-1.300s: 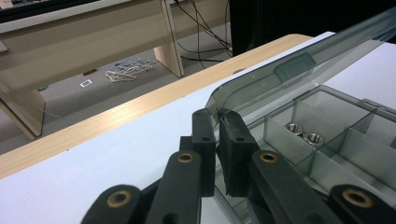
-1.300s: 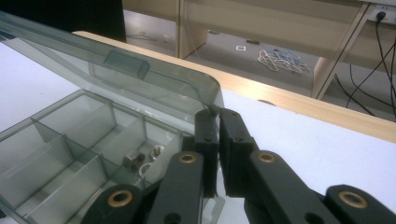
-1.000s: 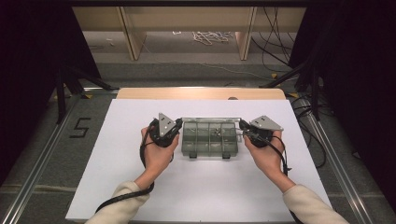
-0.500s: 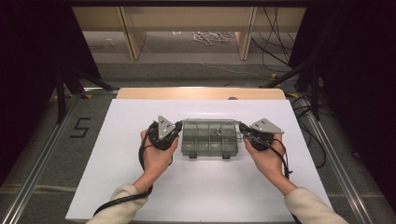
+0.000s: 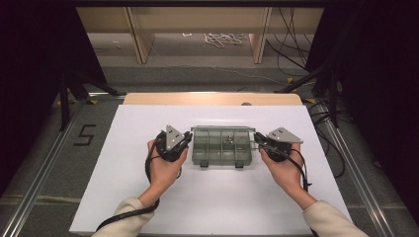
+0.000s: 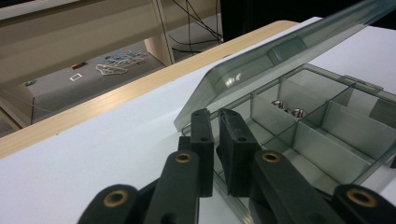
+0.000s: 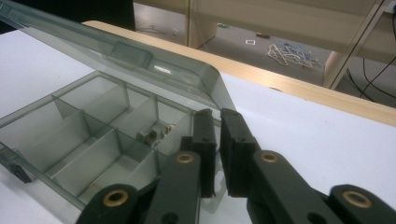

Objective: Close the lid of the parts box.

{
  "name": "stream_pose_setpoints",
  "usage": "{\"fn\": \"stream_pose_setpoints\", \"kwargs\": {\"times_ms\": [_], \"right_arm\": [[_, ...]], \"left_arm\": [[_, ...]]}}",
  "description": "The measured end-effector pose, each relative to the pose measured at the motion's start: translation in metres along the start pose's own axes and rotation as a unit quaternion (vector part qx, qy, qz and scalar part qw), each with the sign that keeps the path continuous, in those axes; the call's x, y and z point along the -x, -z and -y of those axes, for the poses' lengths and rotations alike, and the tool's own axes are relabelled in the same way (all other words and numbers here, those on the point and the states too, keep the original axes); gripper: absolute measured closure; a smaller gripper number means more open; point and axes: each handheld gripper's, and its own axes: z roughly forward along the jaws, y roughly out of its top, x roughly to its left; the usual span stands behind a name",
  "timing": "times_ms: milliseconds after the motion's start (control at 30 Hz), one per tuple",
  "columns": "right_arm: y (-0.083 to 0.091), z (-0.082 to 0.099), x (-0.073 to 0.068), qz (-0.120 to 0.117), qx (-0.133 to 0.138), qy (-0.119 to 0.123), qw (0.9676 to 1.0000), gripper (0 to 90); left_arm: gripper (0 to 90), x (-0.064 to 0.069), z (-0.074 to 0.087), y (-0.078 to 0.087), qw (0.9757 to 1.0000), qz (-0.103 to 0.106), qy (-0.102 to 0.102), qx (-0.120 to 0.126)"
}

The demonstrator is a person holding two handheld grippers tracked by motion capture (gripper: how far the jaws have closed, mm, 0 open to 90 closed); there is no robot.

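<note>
two grippers flank one box [image 5: 221, 146] at frame centre on the white table [image 5: 148, 207], its long axis left to right. the left gripper [image 5: 185, 139] is nearly closed on the box's left end wall; the right gripper [image 5: 256, 139] is nearly closed on the right end wall. both have just eased open slightly. the lid [image 6: 280, 51] tilts up, hinged at the far side. two metal bits [image 7: 156, 134] lie in one compartment.

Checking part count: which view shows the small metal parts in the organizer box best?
Left gripper view: the metal parts sit unobstructed in a far compartment. The right gripper view shows them near its jaws, partly behind a divider; the high view shows only a speck.
</note>
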Motion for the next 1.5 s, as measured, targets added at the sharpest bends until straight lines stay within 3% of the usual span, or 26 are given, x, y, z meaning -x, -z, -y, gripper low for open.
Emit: {"fn": "stream_pose_setpoints", "kwargs": {"times_ms": [167, 367, 633, 733, 833, 867, 1033, 1167, 1267, 1400, 1500], "right_arm": [[0.006, 0.002, 0.007, -0.005, -0.005, -0.006, 1.0000, 71.0], [0.010, 0.002, 0.021, 0.005, 0.007, -0.017, 0.9998, 59.1], [0.011, -0.006, 0.037, 0.032, 0.017, -0.030, 0.9989, 53.1], [0.010, -0.011, 0.043, 0.030, 0.025, -0.032, 0.9987, 52.4], [0.009, -0.017, 0.047, 0.024, 0.012, -0.039, 0.9989, 50.1], [0.006, -0.019, 0.049, 0.023, 0.023, -0.040, 0.9987, 49.9], [-0.003, -0.029, 0.053, 0.015, 0.005, -0.048, 0.9987, 48.6], [-0.010, -0.036, 0.054, 0.001, -0.006, -0.051, 0.9987, 57.4], [-0.012, -0.039, 0.053, -0.003, -0.017, -0.045, 0.9989, 70.1], [-0.012, -0.042, 0.051, -0.012, -0.027, -0.033, 0.9990, 86.1], [-0.012, -0.043, 0.051, -0.014, -0.027, -0.029, 0.9991, 90.0]], "left_arm": [[73.6, -0.002, 0.001, 0.005, 1.0000, 0.001, 0.002, -0.001], [57.6, -0.006, 0.001, 0.010, 1.0000, 0.001, 0.000, 0.000], [46.8, -0.020, -0.005, 0.015, 0.9996, -0.015, 0.022, 0.005], [44.1, -0.025, -0.011, 0.015, 0.9993, -0.021, 0.029, 0.011], [40.3, -0.032, -0.019, 0.013, 0.9990, -0.025, 0.034, 0.013], [38.9, -0.033, -0.021, 0.011, 0.9991, -0.023, 0.035, 0.011], [37.8, -0.036, -0.033, 0.006, 0.9991, -0.023, 0.031, 0.016], [45.3, -0.037, -0.042, 0.002, 0.9994, -0.022, 0.020, 0.016], [61.6, -0.036, -0.046, 0.000, 0.9998, -0.020, -0.001, 0.009], [83.4, -0.032, -0.047, -0.003, 0.9999, -0.015, 0.002, 0.001], [89.7, -0.032, -0.048, -0.005, 0.9999, -0.008, 0.013, -0.006]]}}
